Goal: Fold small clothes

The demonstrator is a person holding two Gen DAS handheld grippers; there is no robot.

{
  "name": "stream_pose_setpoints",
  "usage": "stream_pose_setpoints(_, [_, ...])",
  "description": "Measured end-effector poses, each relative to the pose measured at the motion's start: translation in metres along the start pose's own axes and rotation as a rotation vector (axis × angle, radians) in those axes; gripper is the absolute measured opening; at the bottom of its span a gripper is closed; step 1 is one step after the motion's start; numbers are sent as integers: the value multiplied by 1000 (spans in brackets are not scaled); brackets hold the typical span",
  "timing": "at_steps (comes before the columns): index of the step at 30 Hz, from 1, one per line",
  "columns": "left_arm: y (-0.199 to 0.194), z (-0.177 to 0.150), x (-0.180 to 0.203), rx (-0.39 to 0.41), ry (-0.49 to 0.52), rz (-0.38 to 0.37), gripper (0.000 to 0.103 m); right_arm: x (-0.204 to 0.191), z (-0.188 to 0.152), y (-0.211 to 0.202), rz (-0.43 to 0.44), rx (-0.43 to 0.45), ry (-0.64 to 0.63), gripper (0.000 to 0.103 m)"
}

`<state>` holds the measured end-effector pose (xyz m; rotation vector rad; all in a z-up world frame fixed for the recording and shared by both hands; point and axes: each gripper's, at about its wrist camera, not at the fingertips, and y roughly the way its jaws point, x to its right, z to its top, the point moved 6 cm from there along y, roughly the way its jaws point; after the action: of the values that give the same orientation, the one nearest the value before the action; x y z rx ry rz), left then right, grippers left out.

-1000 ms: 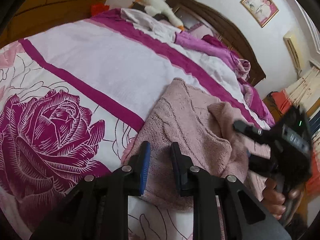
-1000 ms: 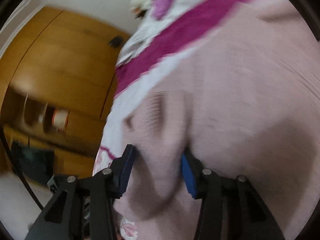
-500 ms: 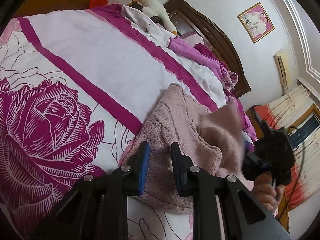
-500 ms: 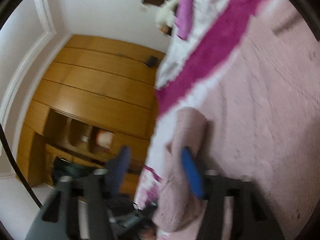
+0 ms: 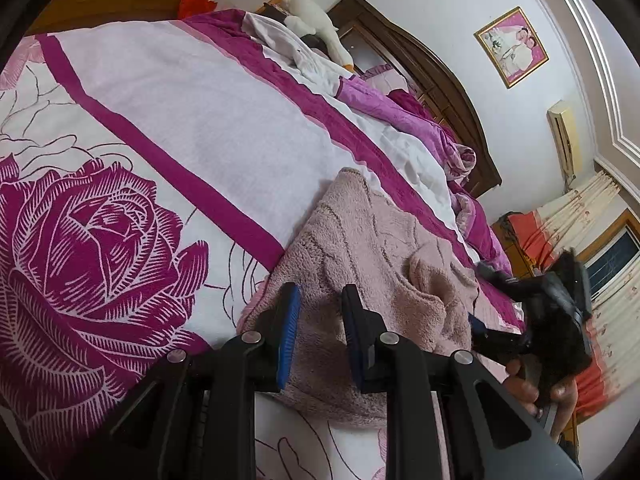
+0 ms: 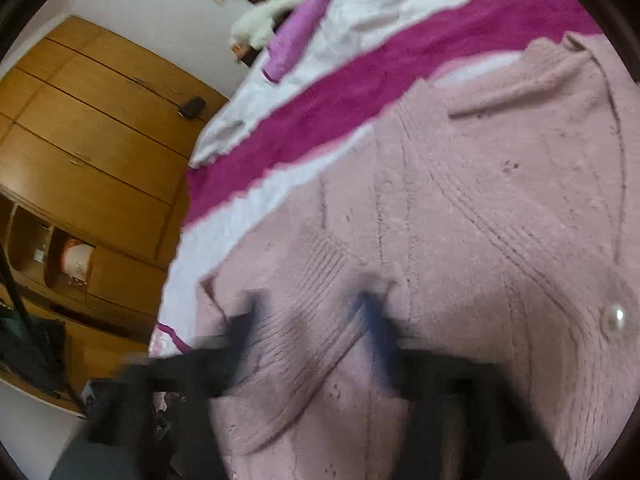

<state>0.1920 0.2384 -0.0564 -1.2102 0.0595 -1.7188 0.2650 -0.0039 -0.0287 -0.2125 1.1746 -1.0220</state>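
A pink knit sweater with a pearl button lies flat on the bedspread. One sleeve is folded inward across the body. Its ribbed cuff rests under my right gripper. That gripper's jaws are opening, blurred, and clear of the knit. From the left wrist view my right gripper sits at the sweater's right edge, held by a hand. My left gripper hovers over the sweater's near hem. Its jaws are drawn close together and shut, with nothing visibly pinched.
The bedspread carries a large magenta rose and magenta stripes. A crumpled purple quilt and a white plush goose lie by the dark headboard. A wooden wardrobe stands beyond the bed's edge. Curtains hang at right.
My right gripper carried the sleeve over the sweater, then let it go and drew back. The sleeve now lies folded on the body. My left gripper stayed put, turning slightly.
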Motion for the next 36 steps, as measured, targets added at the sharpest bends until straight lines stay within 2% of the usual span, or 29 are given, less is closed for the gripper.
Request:
stream_pose_setpoints(1, [0, 0, 0, 0, 0, 0, 0, -4, -2, -3, 2, 20, -26, 87])
stream_pose_setpoints(3, [0, 0, 0, 0, 0, 0, 0, -11, -5, 3, -31, 25, -86, 87])
stream_pose_setpoints(4, [1, 0, 0, 0, 1, 1, 0, -8, -5, 10, -52, 13, -69, 85])
stream_pose_setpoints(5, [1, 0, 0, 0, 2, 2, 0, -3, -5, 14, -62, 11, -33, 76])
stream_pose_setpoints(6, [1, 0, -1, 0, 4, 3, 0, 2, -5, 12, -65, 22, 12, 57])
stream_pose_setpoints(7, [1, -1, -1, 1, 4, 3, 0, 7, -5, 13, -56, 26, 62, 42])
stream_pose_setpoints(8, [1, -1, -1, 2, 4, 3, 0, 10, -6, 15, -35, 4, 87, 9])
stream_pose_setpoints(9, [0, -1, 0, 4, 4, 3, 0, 14, -7, 23, -6, -31, 107, 10])
stream_pose_setpoints(10, [-1, -2, 0, 5, 5, 5, 0, 16, -6, 25, -10, -23, 111, 10])
stream_pose_setpoints(14, [-7, 0, -3, 16, -18, 16, 0, 16, 4, 11, 7, 75, 79, 9])
stream_pose_setpoints(16, [-3, 4, -1, -27, -10, 56, 0, 8, 12, -10, -19, 125, 4, 9])
stream_pose_setpoints(20, [0, 19, 20, -72, 25, 167, 0, 9, 35, -58, -34, 193, -53, 9])
stream_pose_setpoints(22, [0, 26, 38, -75, 52, 179, 0, 11, 46, -88, -30, 233, -79, 9])
stream_pose_setpoints(24, [1, 32, 58, -73, 70, 163, 0, 14, 52, -119, -79, 283, -146, 9])
stream_pose_setpoints(27, [3, 33, 78, -69, 70, 144, 0, 27, 54, -163, -127, 323, -194, 9])
stream_pose_setpoints(30, [12, 29, 85, -73, 57, 171, 0, 50, 58, -200, -138, 354, -175, 9])
stream_pose_setpoints(34, [28, 19, 82, -105, -41, 191, 0, 85, 67, -225, -156, 364, -144, 9])
stream_pose_setpoints(36, [34, 15, 83, -111, -43, 206, 0, 106, 73, -238, -152, 383, -115, 9])
